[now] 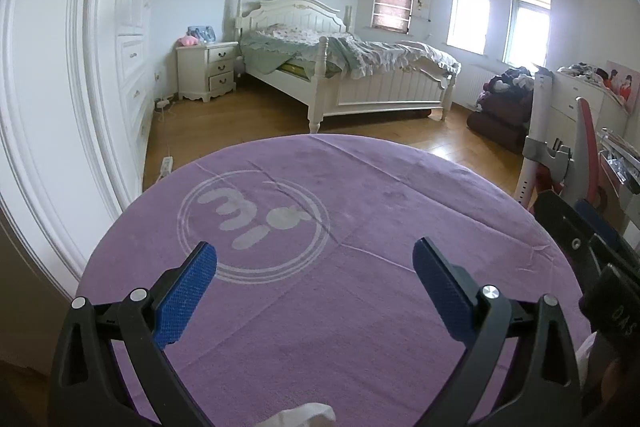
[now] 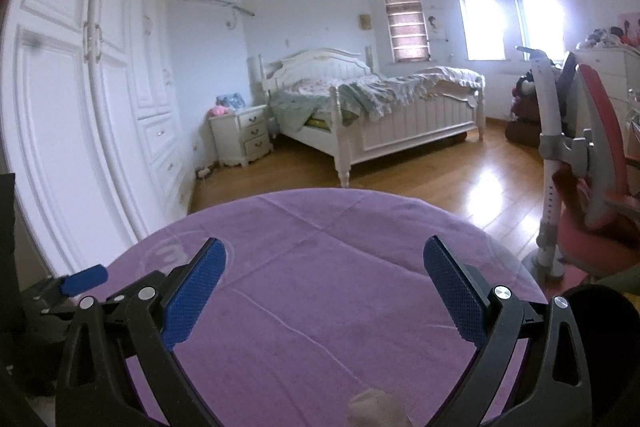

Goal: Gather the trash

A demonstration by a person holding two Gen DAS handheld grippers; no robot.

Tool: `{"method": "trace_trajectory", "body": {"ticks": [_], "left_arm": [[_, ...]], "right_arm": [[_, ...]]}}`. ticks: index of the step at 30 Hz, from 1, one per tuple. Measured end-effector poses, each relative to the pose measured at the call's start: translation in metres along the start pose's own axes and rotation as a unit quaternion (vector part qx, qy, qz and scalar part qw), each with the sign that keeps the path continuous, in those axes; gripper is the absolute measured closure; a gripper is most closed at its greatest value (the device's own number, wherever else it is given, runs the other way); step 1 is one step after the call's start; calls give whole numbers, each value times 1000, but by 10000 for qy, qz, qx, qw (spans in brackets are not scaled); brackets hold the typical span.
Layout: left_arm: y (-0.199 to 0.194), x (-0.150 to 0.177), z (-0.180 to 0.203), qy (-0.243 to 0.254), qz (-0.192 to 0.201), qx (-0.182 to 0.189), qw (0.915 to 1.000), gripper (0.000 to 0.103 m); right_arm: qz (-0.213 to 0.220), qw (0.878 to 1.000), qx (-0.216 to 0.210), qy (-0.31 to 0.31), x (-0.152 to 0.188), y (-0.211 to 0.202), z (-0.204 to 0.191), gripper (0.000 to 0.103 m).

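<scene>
Trash shows only at the bottom edge of each wrist view: a crumpled white wad [image 1: 306,414] under the left gripper [image 1: 315,254], and a pale, beige-tinted lump [image 2: 374,409] under the right gripper [image 2: 324,251]. Both look soft and wrinkled, like tissue or paper, and are cut off by the frame, so their full shape cannot be told; whether they are one piece or two cannot be told either. Each lies on the cloth [image 1: 360,219], close in between the arms of its gripper, behind the pads.

Both grippers stand wide open with nothing between their fingers. The frames are matte black plastic with round silver rivets; the pads [image 1: 186,293] are flat blue slabs with a fine knurled, mesh-like grain.

The cloth is purple, matte and slightly napped, with fold creases crossing it and a faded grey ringed logo [image 1: 252,223] printed near the left gripper. It covers a round table [image 2: 500,251].

Beyond lie a glossy wood-plank floor [image 2: 460,183], a white panelled wardrobe [image 1: 100,67], a white slatted bed [image 1: 352,67] with rumpled ruffled bedding, a white nightstand [image 1: 208,69] with three drawers, and a pink chair [image 2: 600,155] on a grey and white post.
</scene>
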State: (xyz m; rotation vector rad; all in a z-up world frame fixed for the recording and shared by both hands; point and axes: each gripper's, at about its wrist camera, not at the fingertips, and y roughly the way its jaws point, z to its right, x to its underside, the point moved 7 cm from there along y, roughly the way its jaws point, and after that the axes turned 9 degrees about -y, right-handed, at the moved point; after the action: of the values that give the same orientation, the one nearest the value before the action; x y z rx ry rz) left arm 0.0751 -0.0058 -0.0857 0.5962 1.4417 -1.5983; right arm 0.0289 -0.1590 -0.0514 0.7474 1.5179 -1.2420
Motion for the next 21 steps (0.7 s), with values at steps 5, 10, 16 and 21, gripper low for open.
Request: {"method": "trace_trajectory", "body": {"ticks": [5,10,16,21], "left_arm": [[0,1,1,17,-27,-9,10000,5],[2,1,1,40,-51,-21,10000,5],[2,1,0,51,-45,-56,10000,5],[3,2,0,83,-45,-85,9999,5]], "right_arm": [[0,10000,-8,20,0,0,-1,5],[16,9999,-63,107,2,-2,-2,5],[46,9997,-92,205,3,-3,1,5],[56,9997,-113,230,2,-3,1,5]]}}
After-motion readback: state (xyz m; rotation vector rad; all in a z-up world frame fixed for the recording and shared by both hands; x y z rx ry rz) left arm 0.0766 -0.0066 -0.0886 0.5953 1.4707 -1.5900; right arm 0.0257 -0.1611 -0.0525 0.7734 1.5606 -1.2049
